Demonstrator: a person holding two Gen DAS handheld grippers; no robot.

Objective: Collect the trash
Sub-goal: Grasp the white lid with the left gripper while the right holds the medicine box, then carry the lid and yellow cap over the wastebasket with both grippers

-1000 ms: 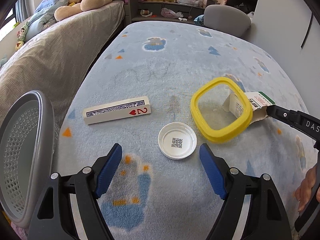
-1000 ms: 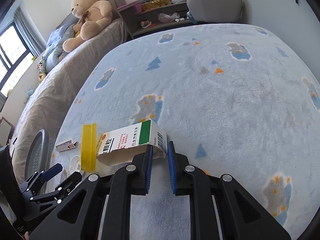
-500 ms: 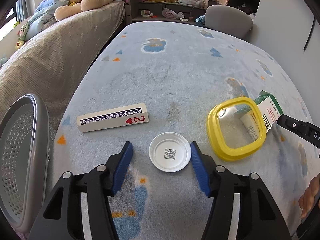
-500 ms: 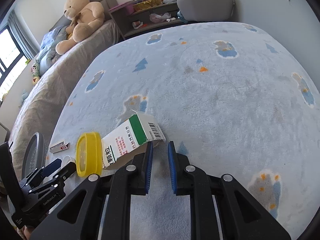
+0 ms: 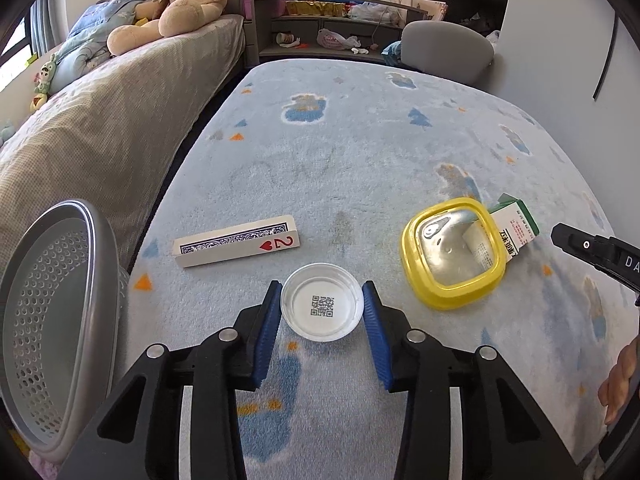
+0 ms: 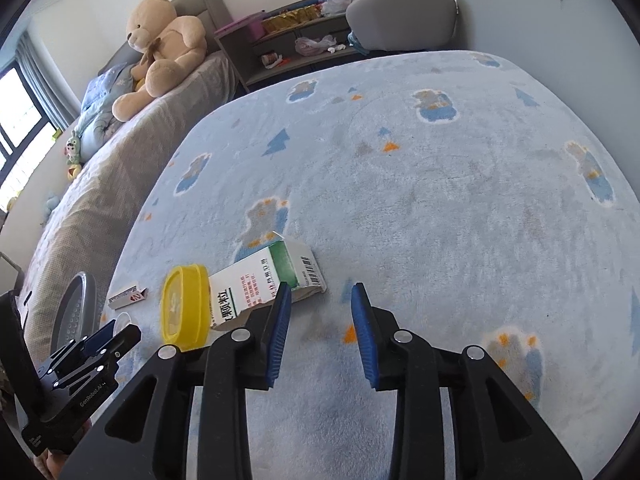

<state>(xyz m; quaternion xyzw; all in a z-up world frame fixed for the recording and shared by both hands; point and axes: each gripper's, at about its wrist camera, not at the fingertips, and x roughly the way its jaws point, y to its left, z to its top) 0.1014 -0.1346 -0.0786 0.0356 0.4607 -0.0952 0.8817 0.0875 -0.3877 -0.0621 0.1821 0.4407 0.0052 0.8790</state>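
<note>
Left hand-held gripper (image 5: pixel 322 312) clasping white lid (image 5: pixel 322 306), right hand-held gripper (image 6: pixel 320 304) open, grey basket (image 5: pixel 48 312).

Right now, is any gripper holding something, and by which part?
The left gripper has the round white plastic lid between its fingers, at opposite sides of the rim; firm contact cannot be told. The right gripper holds nothing.

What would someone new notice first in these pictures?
Probably the white lid framed between the left tool's blue fingers, low on the pale blue rug. To its right sits a bright yellow lid against a green-and-white carton; the right tool is open beside it.
</note>
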